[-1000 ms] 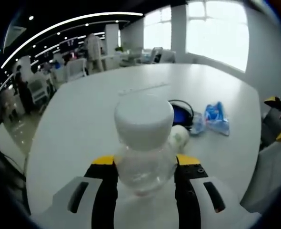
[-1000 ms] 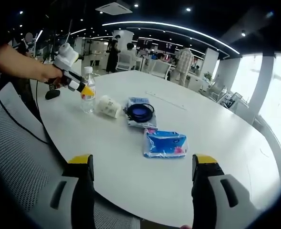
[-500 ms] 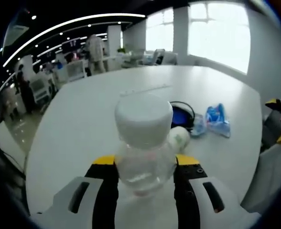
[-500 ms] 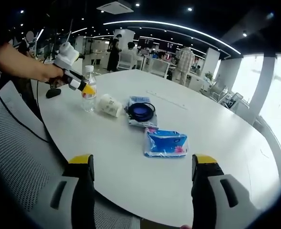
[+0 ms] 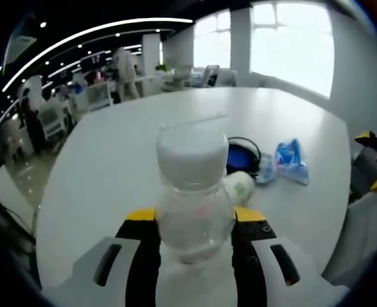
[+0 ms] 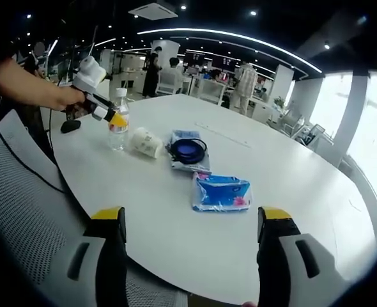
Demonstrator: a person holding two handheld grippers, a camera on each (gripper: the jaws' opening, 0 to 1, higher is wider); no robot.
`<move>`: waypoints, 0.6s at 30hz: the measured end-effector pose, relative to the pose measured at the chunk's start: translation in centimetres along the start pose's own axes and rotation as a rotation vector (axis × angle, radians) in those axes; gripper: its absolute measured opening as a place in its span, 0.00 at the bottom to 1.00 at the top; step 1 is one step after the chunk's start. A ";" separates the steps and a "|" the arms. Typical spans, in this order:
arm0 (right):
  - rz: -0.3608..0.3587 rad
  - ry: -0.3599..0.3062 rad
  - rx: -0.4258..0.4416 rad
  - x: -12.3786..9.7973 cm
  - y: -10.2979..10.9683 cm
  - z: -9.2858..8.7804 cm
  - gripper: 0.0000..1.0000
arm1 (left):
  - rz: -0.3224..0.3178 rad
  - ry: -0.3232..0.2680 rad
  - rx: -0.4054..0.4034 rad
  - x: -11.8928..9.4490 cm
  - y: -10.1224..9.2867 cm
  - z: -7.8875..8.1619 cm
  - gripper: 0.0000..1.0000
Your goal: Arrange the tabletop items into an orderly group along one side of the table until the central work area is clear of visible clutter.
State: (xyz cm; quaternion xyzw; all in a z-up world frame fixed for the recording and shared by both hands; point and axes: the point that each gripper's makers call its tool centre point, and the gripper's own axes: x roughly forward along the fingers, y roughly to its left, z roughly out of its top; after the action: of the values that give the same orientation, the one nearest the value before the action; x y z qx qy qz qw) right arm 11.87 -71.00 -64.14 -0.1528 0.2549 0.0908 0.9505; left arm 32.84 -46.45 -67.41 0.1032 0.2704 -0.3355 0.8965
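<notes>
Left gripper view: left gripper [image 5: 195, 224] clamped on a clear water bottle [image 5: 193, 204], yellow-tipped jaws pressing either side of its body, white cap [image 5: 192, 155] rising just above and forward of the jaws. Beyond the bottle and slightly to the right, a paper cup [image 5: 241, 187] on its side, close behind the bottle. Further forward, a blue coiled item with a black cable [image 5: 243, 153] on the white table [image 5: 112, 160], and right of that a blue tissue pack [image 5: 291, 160]. At the far right edge, part of the right gripper [image 5: 374, 160], well apart from the items.

Right gripper view: right gripper [image 6: 192, 256] with jaws spread wide, nothing between them, hovering over the near table edge beside a mesh chair back [image 6: 22, 211]. Straight ahead, the tissue pack [image 6: 220, 192]; further forward and left, the blue coiled item [image 6: 188, 152], then the cup [image 6: 145, 142] on its side, then the bottle [image 6: 117, 121] upright on the table, gripped near its neck by the left gripper [image 6: 112, 117] in a person's hand [image 6: 67, 97].
</notes>
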 end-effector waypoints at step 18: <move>-0.002 -0.018 0.030 -0.1 -0.1 0.3 0.88 | 0.003 -0.015 0.029 0.2 2.1 2.3 0.39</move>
State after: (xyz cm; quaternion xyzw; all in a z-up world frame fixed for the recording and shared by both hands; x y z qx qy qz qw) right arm 11.98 -71.01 -63.85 -0.1381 0.2474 0.0875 0.9550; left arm 35.29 -45.85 -65.60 0.1142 0.2587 -0.3387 0.8974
